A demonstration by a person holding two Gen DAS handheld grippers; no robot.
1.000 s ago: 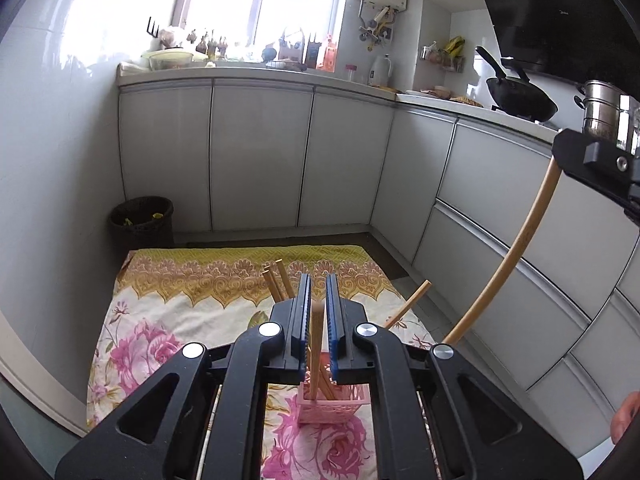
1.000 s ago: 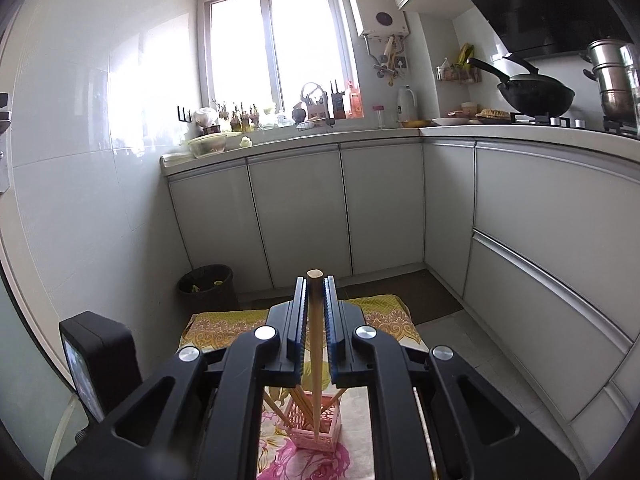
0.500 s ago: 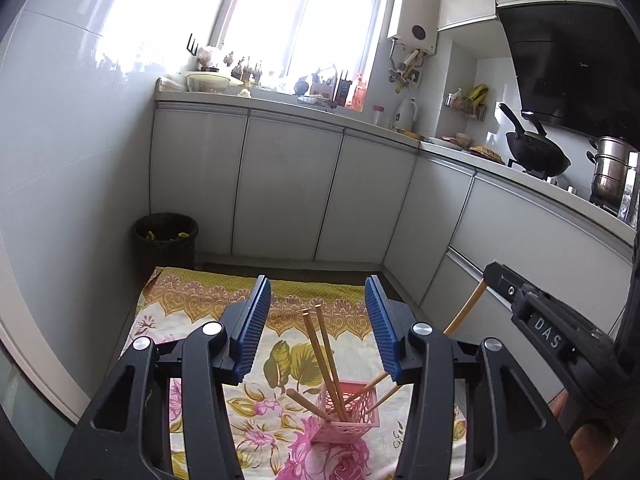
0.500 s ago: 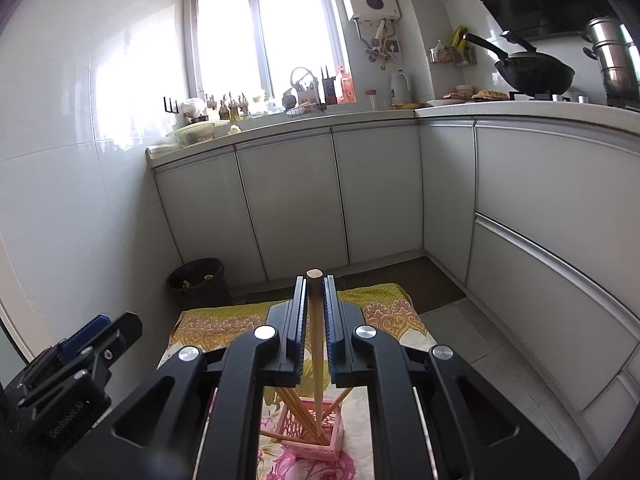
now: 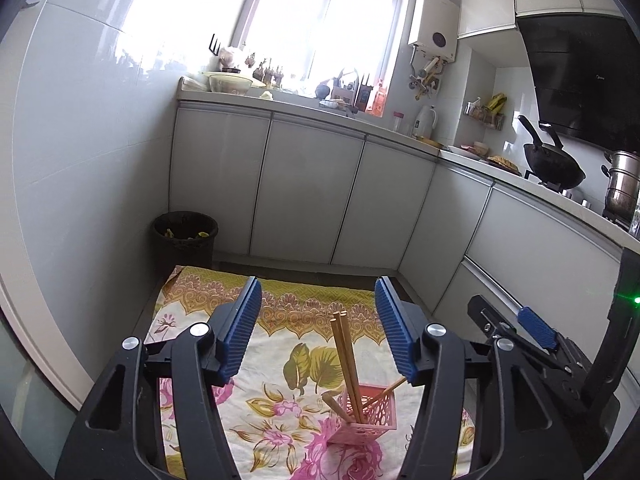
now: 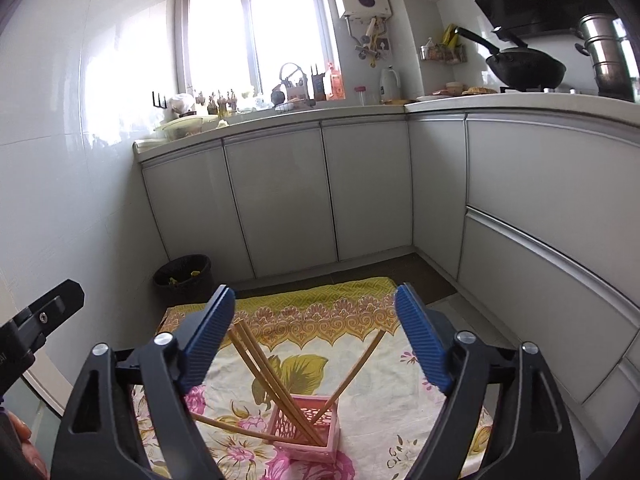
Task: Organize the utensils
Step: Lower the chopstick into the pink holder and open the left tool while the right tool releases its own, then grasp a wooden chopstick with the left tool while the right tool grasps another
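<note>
Chopsticks (image 6: 256, 364) in pink basket (image 6: 310, 426) | below opening right tool (image 6: 316, 344)

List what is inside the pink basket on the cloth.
Wooden chopsticks stand in the pink basket, leaning apart: four are countable in the right wrist view. Their lower ends are hidden behind the lattice walls.

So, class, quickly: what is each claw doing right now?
Left claw: opening, nothing between its pads.
Right claw: opening, holding nothing.
</note>
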